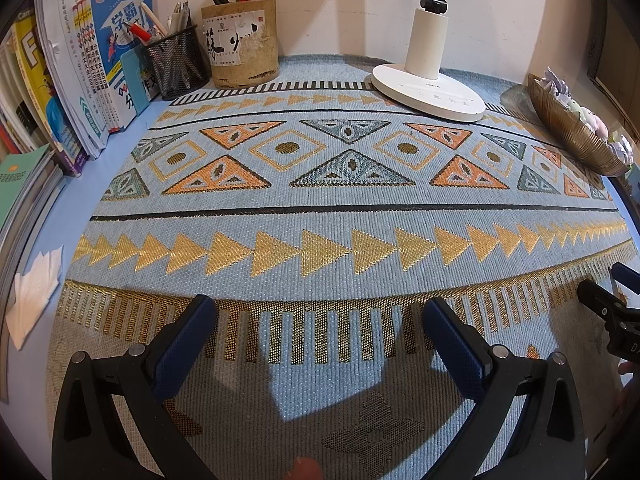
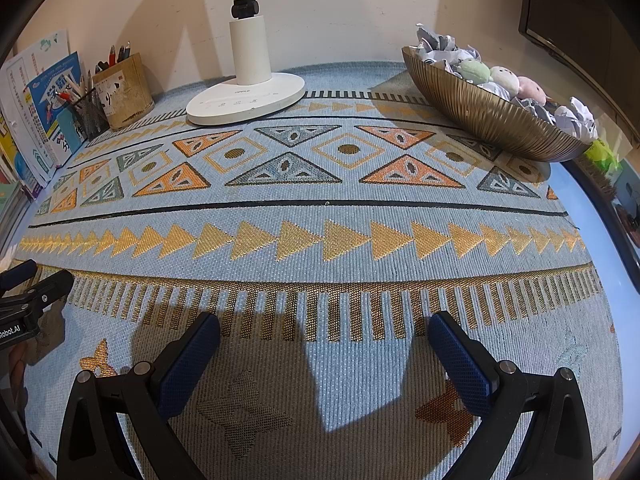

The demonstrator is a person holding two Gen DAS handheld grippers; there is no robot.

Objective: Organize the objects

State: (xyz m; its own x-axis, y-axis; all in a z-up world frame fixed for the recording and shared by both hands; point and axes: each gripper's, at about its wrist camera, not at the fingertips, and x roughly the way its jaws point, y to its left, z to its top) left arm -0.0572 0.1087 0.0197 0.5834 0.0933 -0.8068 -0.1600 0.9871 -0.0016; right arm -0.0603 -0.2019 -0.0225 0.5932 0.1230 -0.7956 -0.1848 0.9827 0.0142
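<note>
Left wrist view: left gripper point(image 1: 320, 336) wide open, nothing between its blue pads, low over the patterned mat point(image 1: 344, 224). Right gripper point(image 2: 324, 348) same, spread wide and empty. Gold bowl point(image 2: 492, 116) sits far right at the back of the mat, well apart from both grippers, holding crumpled paper point(image 2: 440, 46) and small plush toys point(image 2: 502, 76). White lamp base point(image 2: 244, 100) stands back center, left of the bowl. Mesh pen cup point(image 1: 178, 64) and tan pen holder point(image 1: 240, 44) stand back left, touching or nearly so, beside upright books point(image 1: 80, 80). Only the left view shows a white tissue point(image 1: 34, 292) at the left edge off the mat. Each view catches the other gripper at its side edge, so both sit level, side by side, pointing toward the wall.
</note>
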